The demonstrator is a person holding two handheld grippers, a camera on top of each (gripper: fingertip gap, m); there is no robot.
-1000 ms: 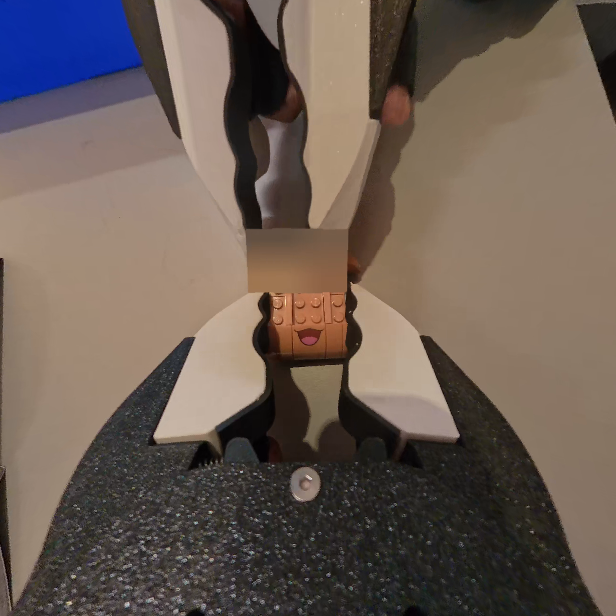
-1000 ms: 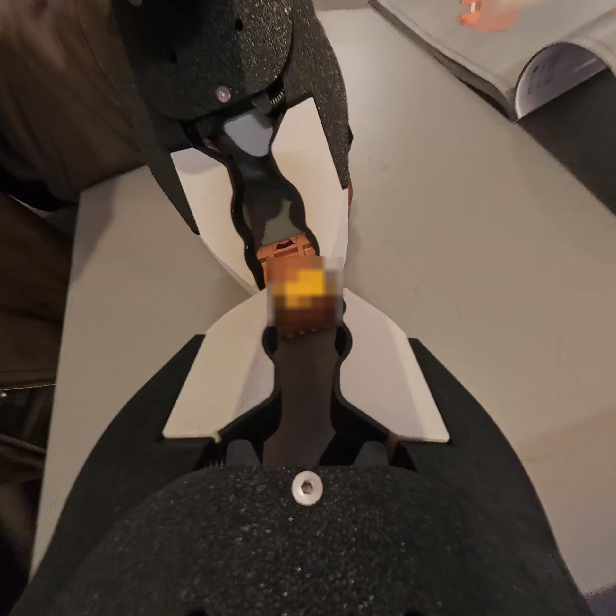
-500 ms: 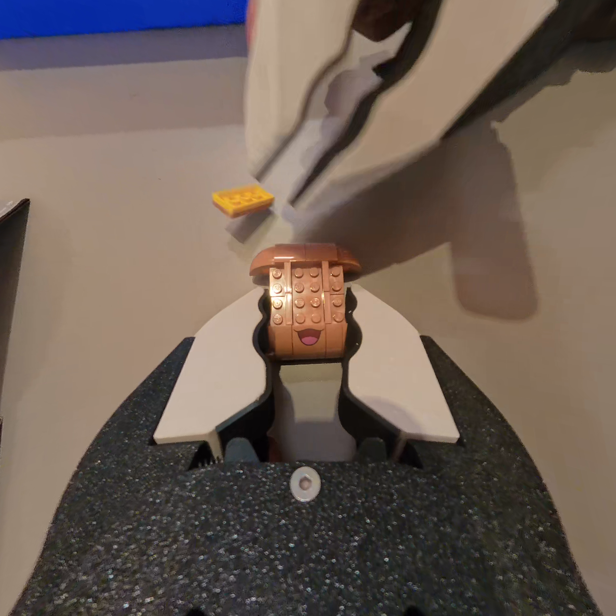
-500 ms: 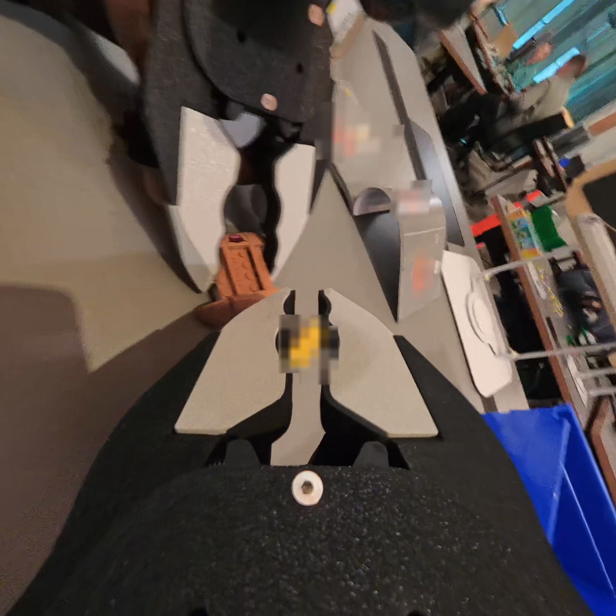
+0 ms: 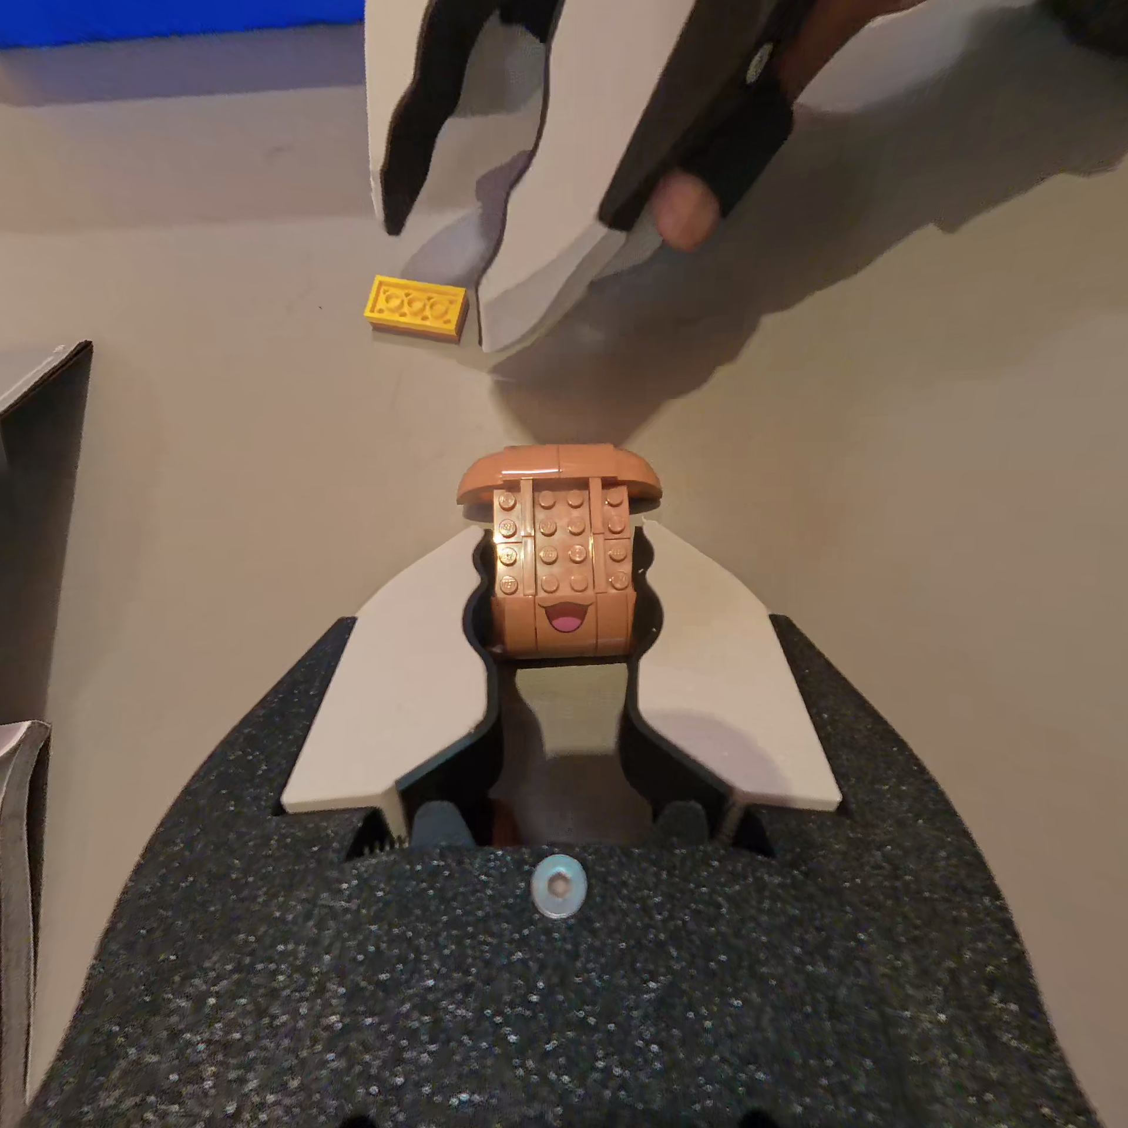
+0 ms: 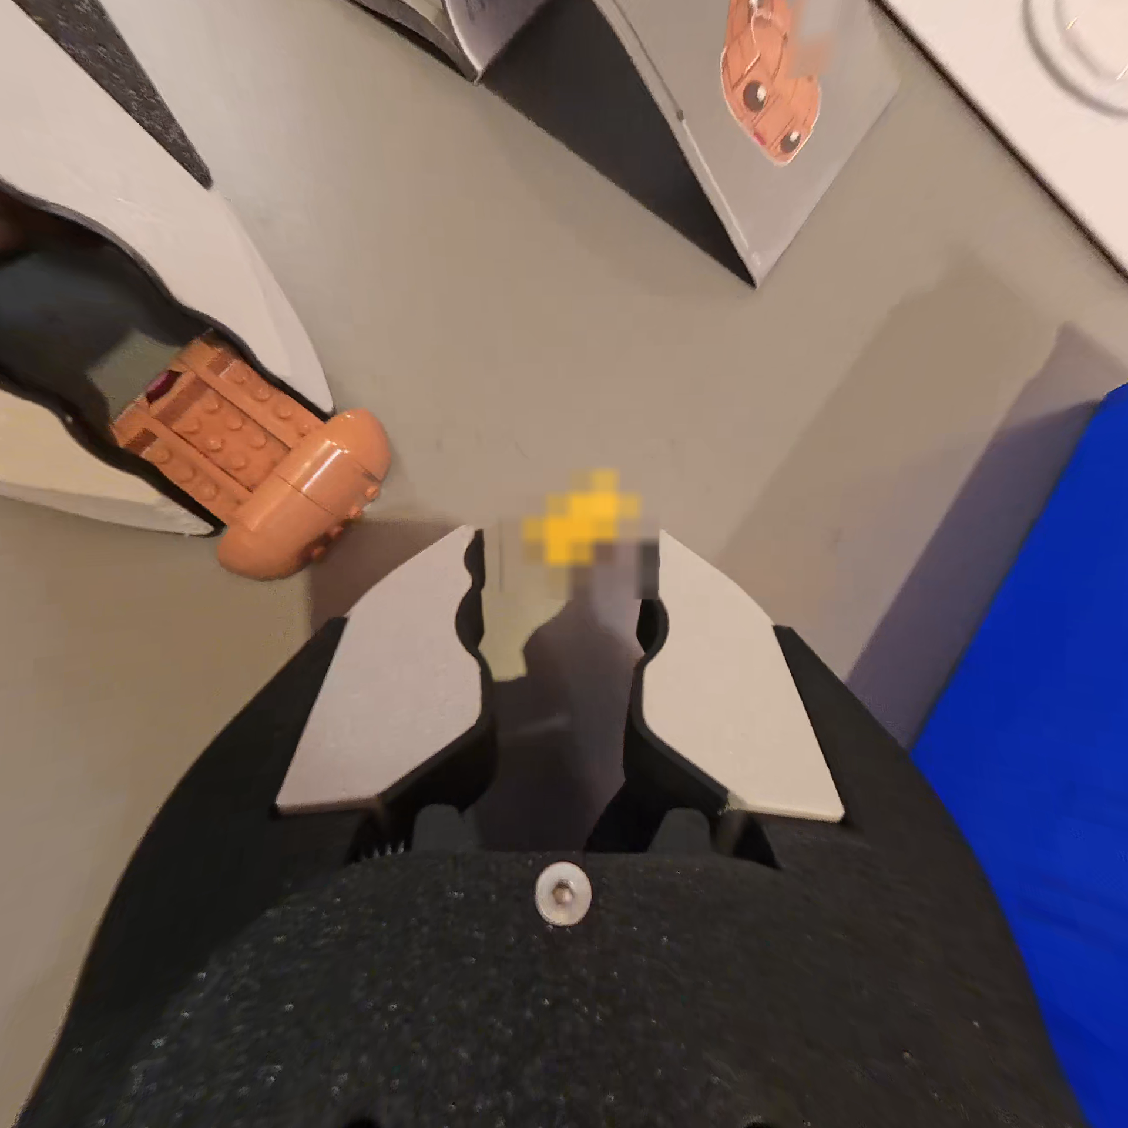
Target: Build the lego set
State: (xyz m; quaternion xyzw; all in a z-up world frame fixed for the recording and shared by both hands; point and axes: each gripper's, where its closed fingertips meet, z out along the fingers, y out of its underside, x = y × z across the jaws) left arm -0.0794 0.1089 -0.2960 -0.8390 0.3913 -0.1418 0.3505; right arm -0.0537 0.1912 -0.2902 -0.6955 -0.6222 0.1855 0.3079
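Note:
My left gripper (image 5: pixel 561 549) is shut on a tan lego build (image 5: pixel 558 580) with a smiling mouth, a studded top and a rounded cap at its far end. A yellow lego plate (image 5: pixel 417 308) lies on the grey table, underside up. My right gripper (image 6: pixel 567 549) is open and empty, and the yellow plate (image 6: pixel 586 519), under a mosaic patch, lies just ahead of its fingertips. In the left wrist view the right gripper (image 5: pixel 445 268) hangs above the table, beside the plate. In the right wrist view the left gripper (image 6: pixel 268 470) holds the tan build (image 6: pixel 256 451) at the left.
An open booklet (image 6: pixel 763 122) with a picture of the tan figure stands at the back. A blue surface (image 6: pixel 1037 671) lies at the right and a white tray (image 6: pixel 1037 91) at the far right. A dark box edge (image 5: pixel 36 488) stands left of my left gripper.
My right gripper left the tan build and swung away to the table. The yellow plate now lies loose on the table and the right gripper's jaws have opened wide. The left gripper keeps its hold.

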